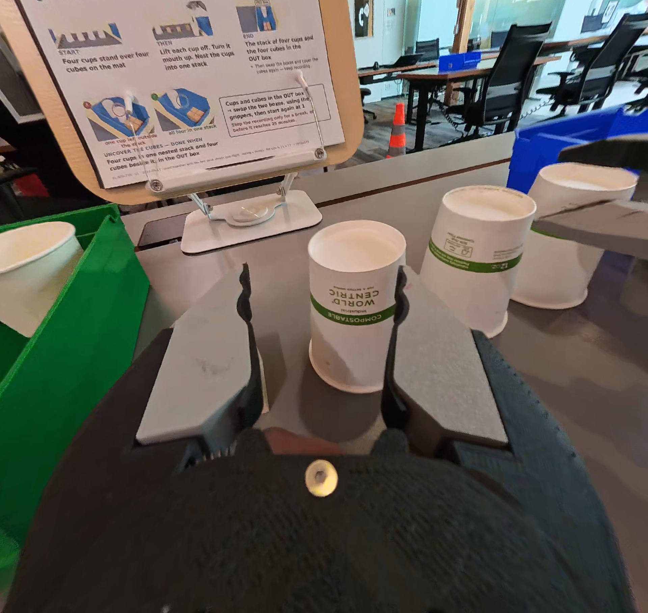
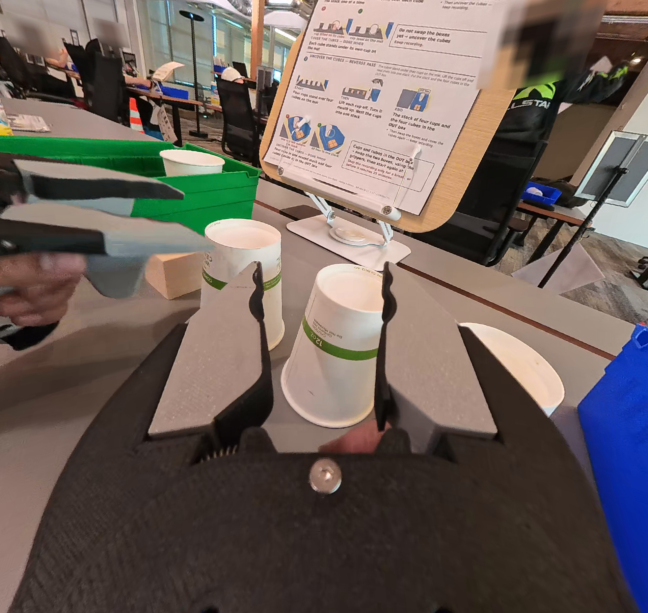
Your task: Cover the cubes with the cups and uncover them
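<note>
Left jaws: gaping | cup [image 1: 354, 301] between, against right pad only

Each camera is sitting on a gripper and looking forward along its two fingers, slightly down at the grey table [image 1: 578, 403]. The left wrist view is looking from the left side, close to the upside-down cups [image 1: 354, 301], with the green box [image 1: 63, 315] right beside it on its left. The right wrist view is looking from the right side, also close, with the blue box [image 2: 617, 438] at its right edge. Both views are sharing the row of cups, the instruction board [image 2: 385, 87] on its stand behind them, and the green box. Each view is also catching the other gripper at its edge.
</note>
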{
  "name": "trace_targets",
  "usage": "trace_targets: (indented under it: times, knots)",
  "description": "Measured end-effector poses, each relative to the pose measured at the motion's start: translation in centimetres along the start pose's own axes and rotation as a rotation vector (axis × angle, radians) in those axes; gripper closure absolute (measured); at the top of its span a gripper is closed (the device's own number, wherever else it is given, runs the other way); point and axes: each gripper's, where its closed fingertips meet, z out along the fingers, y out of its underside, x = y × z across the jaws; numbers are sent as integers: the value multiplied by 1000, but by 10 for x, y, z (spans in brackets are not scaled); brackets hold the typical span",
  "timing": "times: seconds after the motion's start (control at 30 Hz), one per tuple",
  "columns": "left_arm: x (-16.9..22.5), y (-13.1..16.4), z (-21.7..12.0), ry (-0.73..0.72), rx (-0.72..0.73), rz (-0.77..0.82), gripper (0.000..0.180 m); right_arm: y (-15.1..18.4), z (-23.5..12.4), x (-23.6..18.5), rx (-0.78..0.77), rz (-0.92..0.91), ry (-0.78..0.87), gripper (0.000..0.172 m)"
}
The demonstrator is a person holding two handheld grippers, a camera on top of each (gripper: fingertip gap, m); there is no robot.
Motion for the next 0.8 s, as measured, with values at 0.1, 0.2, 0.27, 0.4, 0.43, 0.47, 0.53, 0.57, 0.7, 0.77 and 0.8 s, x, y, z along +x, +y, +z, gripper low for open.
trace_targets:
  times: [0.1, 0.2, 0.27, 0.4, 0.43, 0.47, 0.53, 0.57, 0.7, 0.77, 0.8]
  knots:
    - [-15, -32, -21, -2, 107, -62, 102, -1, 0, -1, 6, 1, -5, 107]
    - [-46, -68, -36, -39, 153, -58, 102, -2, 0, -5, 5, 0, -19, 106]
    - [-79, -93, -42, -95, 173, -37, 103, -3, 0, -7, 6, -8, -22, 107]
    - [-143, -105, -22, -156, 56, -1, 104, -4, -1, -7, 8, -12, -22, 107]
    - [-158, -97, -11, -161, -1, 0, 104, -4, -1, -7, 8, -10, -21, 107]
    - [-173, -85, 0, -174, -63, 6, 104, -3, -1, -6, 7, -7, -20, 107]
    - [-199, -55, 20, -197, -192, 22, 105, -3, -1, -5, 7, 0, -19, 107]
    - [-207, -38, 28, -198, -256, 31, 108, -4, -1, -4, 9, 3, -19, 107]
    - [-230, 21, 45, -224, -484, 207, 119, -4, -1, -4, 9, 10, -23, 108]
    - [-236, 39, 48, -233, -551, 301, 141, -2, 0, -6, 4, 7, -28, 108]
    - [-236, 45, 49, -224, -568, 321, 153, -2, 0, -7, 2, 4, -30, 108]
